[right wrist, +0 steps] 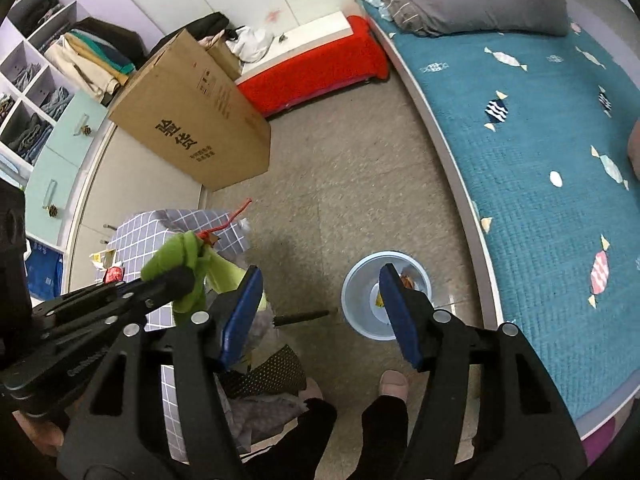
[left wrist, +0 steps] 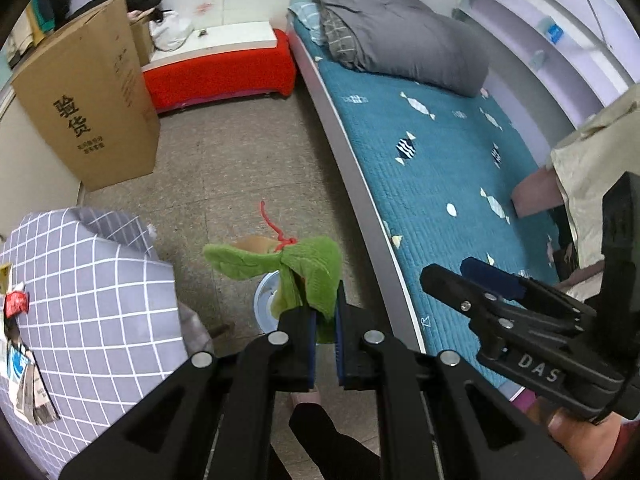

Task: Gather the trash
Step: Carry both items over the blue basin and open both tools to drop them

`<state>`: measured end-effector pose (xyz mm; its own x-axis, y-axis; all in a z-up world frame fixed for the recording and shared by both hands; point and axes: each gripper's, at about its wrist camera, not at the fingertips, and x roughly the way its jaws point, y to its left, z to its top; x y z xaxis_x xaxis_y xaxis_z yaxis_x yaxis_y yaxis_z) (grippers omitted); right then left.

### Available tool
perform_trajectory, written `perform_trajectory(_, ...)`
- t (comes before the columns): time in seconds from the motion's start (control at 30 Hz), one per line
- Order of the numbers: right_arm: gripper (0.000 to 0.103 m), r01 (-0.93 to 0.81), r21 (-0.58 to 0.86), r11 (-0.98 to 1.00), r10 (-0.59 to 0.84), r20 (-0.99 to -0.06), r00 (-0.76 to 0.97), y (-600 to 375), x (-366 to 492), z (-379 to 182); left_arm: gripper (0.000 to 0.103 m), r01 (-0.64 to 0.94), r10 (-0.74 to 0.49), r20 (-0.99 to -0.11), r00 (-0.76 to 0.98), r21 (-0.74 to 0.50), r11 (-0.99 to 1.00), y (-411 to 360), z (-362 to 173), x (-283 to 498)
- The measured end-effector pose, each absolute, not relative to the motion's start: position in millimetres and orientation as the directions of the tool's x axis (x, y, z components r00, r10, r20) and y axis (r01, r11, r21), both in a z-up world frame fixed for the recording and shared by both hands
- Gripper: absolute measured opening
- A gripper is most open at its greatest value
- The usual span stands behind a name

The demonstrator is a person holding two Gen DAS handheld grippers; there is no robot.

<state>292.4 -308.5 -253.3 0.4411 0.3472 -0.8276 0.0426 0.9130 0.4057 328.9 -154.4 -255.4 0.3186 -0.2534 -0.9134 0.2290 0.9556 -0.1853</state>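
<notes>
My left gripper (left wrist: 325,320) is shut on a green plush leaf piece (left wrist: 308,268) with a red string (left wrist: 272,222), held above the floor. It also shows in the right wrist view (right wrist: 188,264), at the left gripper's tip. A light blue bin (right wrist: 386,300) stands on the floor with some wrappers inside; in the left wrist view its rim (left wrist: 262,300) shows just behind the green piece. My right gripper (right wrist: 320,312) is open and empty, above the floor next to the bin; it shows from the side in the left wrist view (left wrist: 444,276).
A grey checked fabric bundle (left wrist: 88,280) with scraps of packaging lies at the left. A large cardboard box (right wrist: 192,120) stands by the wardrobe. A bed with a teal quilt (right wrist: 540,160) runs along the right. A red bench (right wrist: 316,72) is at the back. The person's feet (right wrist: 394,384) are below.
</notes>
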Motion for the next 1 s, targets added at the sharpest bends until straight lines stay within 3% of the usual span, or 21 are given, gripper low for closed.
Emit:
perform_trajectory(0.53,0.063,0.071,0.394,0.916,0.303,-0.799,0.519,-333.8,274.2,-235.5,0.012,0.313,-0.301,-0.899,0.318,-0.200,0.929,-185.6,-247.6,334.1)
perform_trajectory(0.57,0.063,0.076,0.395,0.916,0.301,-0.798,0.522,-335.8,273.4,-235.3,0.014,0.315,-0.305,-0.898,0.318,-0.204,0.927,-186.5,-246.9,334.2)
perform_trajectory(0.63,0.063,0.086,0.397,0.914,0.296,-0.796,0.529,-337.3,272.2,-233.5,0.042,0.306,-0.307,-0.894,0.326,-0.208,0.929,-187.1,-245.5,334.7)
perform_trajectory(0.73,0.064,0.099,0.397,0.912,0.289,-0.796,0.532,-341.3,269.6,-232.5,0.056,0.282,-0.300,-0.891,0.341,-0.207,0.937,-182.8,-243.8,334.8)
perform_trajectory(1.0,0.064,0.076,0.397,0.915,0.299,-0.790,0.535,-328.0,266.8,-226.7,0.058,0.267,-0.287,-0.886,0.364,-0.196,0.944,-167.3,-236.5,326.8)
